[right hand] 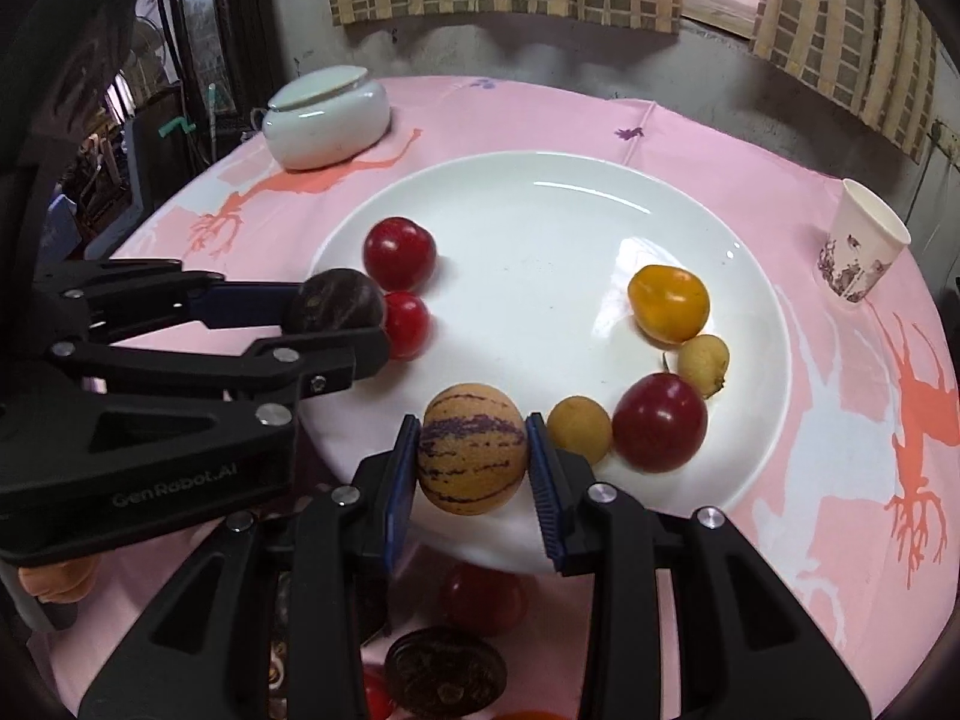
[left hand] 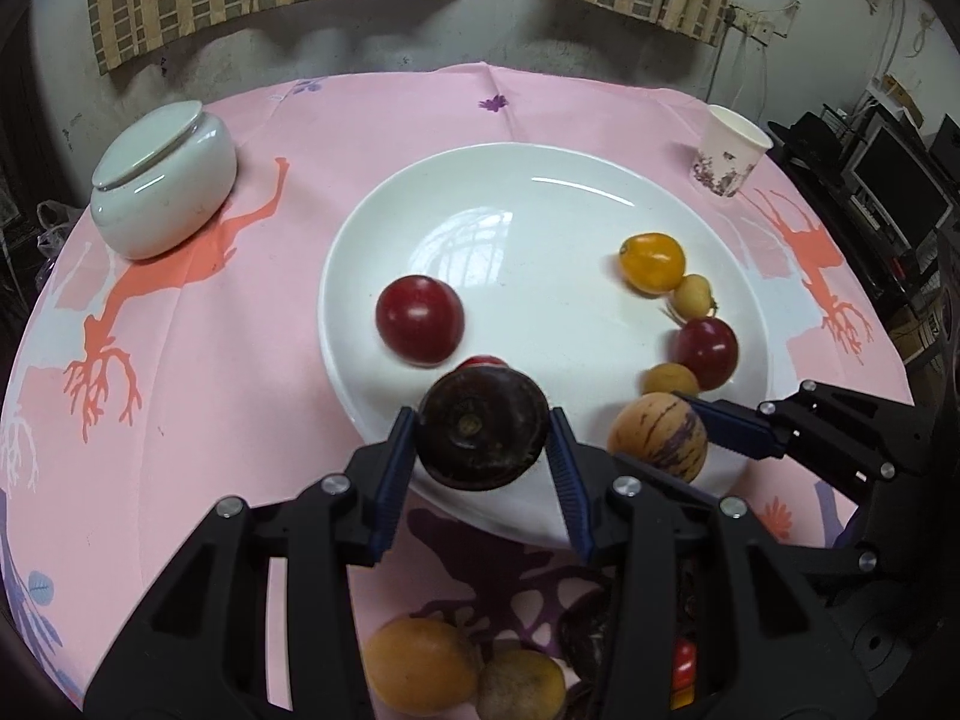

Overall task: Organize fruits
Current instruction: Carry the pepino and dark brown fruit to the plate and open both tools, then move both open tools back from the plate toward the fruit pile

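- Two grippers loaded: my left gripper (left hand: 483,432) clamps a dark purple fruit (left hand: 483,429); my right gripper (right hand: 474,450) clamps a striped yellow fruit (right hand: 472,447).
- Both fruits over the white plate's (right hand: 540,222) near rim.
- Left gripper body reads "GenRobot.AI" (right hand: 174,491).

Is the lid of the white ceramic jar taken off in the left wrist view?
No, the lid sits on top of the white ceramic jar, which stands on the pink tablecloth, left of the plate.
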The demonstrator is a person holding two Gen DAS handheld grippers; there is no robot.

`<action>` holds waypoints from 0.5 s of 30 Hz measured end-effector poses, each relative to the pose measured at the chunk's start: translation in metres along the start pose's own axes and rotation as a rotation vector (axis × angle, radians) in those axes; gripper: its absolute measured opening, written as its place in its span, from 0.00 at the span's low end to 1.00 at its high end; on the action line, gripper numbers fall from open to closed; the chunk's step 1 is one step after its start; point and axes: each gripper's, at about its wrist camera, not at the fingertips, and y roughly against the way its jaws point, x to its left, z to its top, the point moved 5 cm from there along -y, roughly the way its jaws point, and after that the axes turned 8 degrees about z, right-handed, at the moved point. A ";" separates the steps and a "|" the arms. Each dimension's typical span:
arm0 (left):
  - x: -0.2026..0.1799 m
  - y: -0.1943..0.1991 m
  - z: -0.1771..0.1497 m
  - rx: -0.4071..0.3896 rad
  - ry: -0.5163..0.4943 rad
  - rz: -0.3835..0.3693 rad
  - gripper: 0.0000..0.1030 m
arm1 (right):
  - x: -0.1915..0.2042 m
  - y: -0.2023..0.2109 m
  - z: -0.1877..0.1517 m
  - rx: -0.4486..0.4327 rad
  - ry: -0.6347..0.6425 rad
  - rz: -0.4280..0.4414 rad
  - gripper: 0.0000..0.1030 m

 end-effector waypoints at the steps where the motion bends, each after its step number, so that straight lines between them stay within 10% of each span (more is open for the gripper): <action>1: 0.001 -0.002 0.000 0.010 0.009 -0.002 0.43 | -0.001 -0.003 0.001 0.011 -0.005 -0.004 0.35; 6: 0.006 0.019 0.004 -0.072 0.044 -0.013 0.73 | 0.002 0.011 0.003 -0.033 0.019 -0.043 0.42; 15: 0.012 0.065 -0.012 -0.113 0.053 -0.023 0.73 | -0.004 0.065 -0.008 -0.137 -0.065 0.019 0.51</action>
